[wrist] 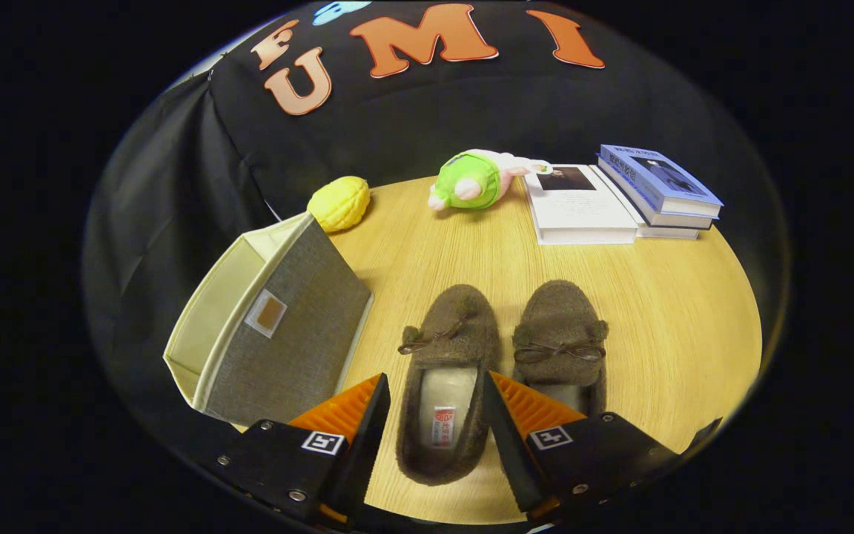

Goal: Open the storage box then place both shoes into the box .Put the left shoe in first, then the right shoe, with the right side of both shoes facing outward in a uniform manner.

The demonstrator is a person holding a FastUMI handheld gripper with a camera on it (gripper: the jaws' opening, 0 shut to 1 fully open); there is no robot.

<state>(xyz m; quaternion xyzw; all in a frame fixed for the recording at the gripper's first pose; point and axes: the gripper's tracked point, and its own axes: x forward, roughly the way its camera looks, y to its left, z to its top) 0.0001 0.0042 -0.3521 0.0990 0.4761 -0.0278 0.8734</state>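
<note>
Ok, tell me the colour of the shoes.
Dark brown shoes, fuzzy, clearest in the gripper view.

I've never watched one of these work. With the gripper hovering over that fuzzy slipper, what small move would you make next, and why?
Probably lower and close on the left shoe. The gripper is open, its fingers straddling that shoe's heel without pressing it. The storage box beside it already looks open, and the left shoe goes in before the right shoe.
</note>
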